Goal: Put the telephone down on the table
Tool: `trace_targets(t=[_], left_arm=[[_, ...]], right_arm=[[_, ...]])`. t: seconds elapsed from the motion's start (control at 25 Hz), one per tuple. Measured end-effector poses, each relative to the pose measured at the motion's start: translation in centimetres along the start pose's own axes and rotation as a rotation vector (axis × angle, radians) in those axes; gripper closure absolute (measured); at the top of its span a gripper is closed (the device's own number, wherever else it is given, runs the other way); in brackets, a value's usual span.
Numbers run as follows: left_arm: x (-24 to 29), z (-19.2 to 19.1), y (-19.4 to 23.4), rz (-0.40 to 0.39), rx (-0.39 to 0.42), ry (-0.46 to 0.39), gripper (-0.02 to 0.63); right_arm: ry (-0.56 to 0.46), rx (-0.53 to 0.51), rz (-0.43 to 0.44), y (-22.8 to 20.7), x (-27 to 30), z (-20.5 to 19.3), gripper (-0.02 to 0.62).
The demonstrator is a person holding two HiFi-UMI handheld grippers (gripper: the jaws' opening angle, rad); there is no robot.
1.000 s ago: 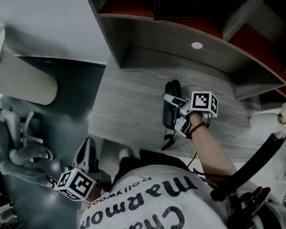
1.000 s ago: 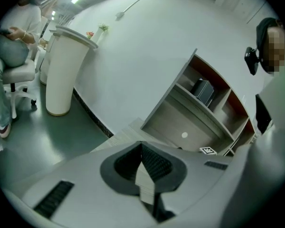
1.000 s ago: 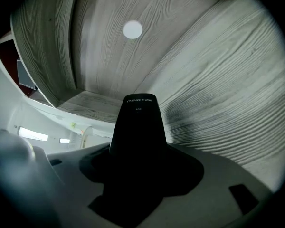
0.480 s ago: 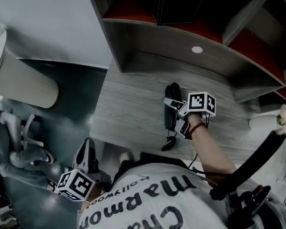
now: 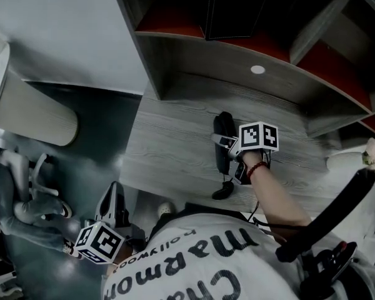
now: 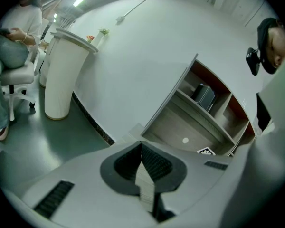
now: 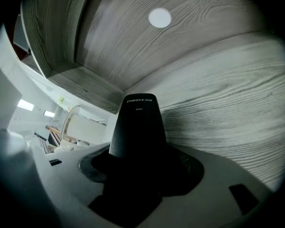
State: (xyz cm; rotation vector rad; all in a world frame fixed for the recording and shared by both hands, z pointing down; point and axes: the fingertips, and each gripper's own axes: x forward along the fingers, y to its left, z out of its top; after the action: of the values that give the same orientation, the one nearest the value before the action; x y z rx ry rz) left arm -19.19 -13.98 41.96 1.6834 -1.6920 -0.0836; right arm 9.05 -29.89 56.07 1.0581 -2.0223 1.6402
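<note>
Telephone handset is looking stiff, light and slick; I'm pinching its middle in my right gripper, left gripper hanging pressed together.

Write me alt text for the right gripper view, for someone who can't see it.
A black telephone handset is clamped between the two jaws at the bottom of the frame, pointing away over a grey wood-grain table. Behind it rises a matching wood panel with a white disc; a bright room shows at far left.
</note>
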Motion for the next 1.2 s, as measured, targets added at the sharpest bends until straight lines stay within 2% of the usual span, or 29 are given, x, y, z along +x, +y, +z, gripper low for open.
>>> trace_targets(t=[0.2,0.52,0.88,1.2], left_arm=[[0.1,-0.2,0.0,-0.001,0.0,0.005,0.597],[-0.2,-0.4,0.1,-0.007,-0.001,-0.002,0.597],[-0.7,-0.7,0.8,0.01,-0.017,-0.004,0.597],[-0.7,-0.5,0.9,0.014,-0.023,-0.009,0.597]], right_arm=[[0.024,-0.171,-0.087,0.1,0.4,-0.6,0.316],[0.071,-0.326,-0.154,0.1,0.6,-1.2,0.316],[0.107,-0.382,-0.179,0.2,0.8,-1.4,0.314],[0.146,-0.469,-0.239,0.1,1.0,-1.7,0.316]])
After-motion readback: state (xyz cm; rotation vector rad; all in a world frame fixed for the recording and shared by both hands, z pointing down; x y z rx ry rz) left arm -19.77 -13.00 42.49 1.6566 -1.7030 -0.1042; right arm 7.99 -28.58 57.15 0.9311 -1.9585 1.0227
